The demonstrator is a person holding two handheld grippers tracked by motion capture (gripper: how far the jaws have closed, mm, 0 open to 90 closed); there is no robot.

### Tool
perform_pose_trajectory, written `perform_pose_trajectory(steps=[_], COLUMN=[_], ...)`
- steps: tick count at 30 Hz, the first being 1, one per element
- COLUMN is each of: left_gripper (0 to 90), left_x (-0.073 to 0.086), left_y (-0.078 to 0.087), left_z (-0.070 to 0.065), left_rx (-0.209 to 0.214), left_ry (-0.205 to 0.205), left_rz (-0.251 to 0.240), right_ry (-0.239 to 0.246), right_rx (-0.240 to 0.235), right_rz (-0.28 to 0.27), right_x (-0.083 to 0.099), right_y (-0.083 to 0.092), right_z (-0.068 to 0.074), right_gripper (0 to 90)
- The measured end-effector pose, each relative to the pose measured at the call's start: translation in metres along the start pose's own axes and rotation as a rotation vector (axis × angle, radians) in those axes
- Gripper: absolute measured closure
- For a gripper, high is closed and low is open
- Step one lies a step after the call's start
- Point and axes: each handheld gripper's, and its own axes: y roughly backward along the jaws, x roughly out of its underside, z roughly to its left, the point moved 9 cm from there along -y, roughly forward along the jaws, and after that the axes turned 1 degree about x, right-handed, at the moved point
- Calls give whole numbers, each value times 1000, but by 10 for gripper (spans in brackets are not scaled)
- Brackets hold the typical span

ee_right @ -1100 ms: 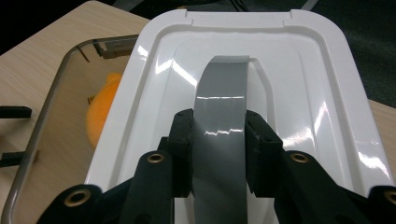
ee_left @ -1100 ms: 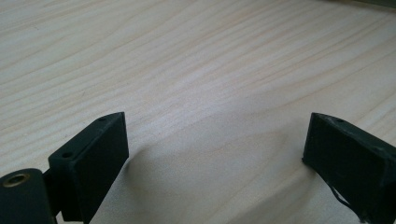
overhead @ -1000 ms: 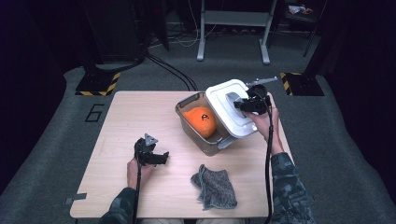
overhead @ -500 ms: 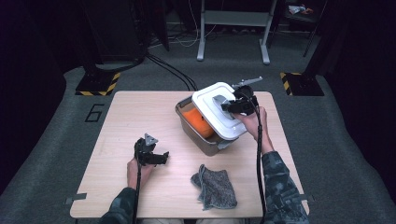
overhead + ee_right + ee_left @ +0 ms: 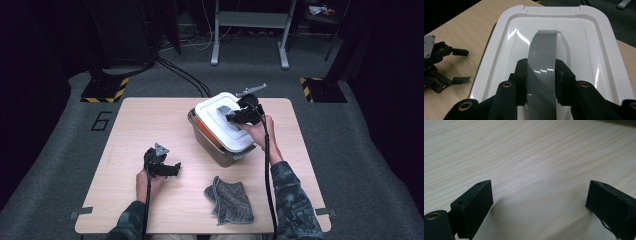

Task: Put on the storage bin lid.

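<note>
High view: white lid (image 5: 223, 126) resting over the brown bin (image 5: 210, 145) at desk (image 5: 150, 120) centre-right, right gripper (image 5: 239, 116) on it; grey cloth (image 5: 230, 200) near the front edge.

Left gripper view: left gripper (image 5: 539, 202) jaws released, low over bare desk.

Right gripper view: right gripper jaws clenched on the lid's grey handle strap (image 5: 542, 65).

Grey carpet floor (image 5: 350, 150), dim room

High cam overhead, looks fwd/down at table (image 5: 150, 120); gripper cams close-up.
</note>
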Motion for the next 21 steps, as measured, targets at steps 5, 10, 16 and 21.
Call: perform_pose_trajectory(steps=[5, 10, 16, 21], left_gripper=[66, 66, 66, 67], left_x=[0, 0, 0, 0], left_y=[0, 0, 0, 0], left_z=[0, 0, 0, 0], left_rx=[0, 0, 1, 1], left_ry=[-1, -1, -1, 0], left_rz=[0, 0, 0, 0], right_ry=[1, 16, 21, 27], right_rx=[-5, -9, -4, -16], right_rz=[12, 18, 35, 38], right_x=[-1, -2, -2, -1], right_y=[-7, -15, -23, -26], right_z=[6, 9, 13, 16], right_gripper=[672, 672, 671, 671])
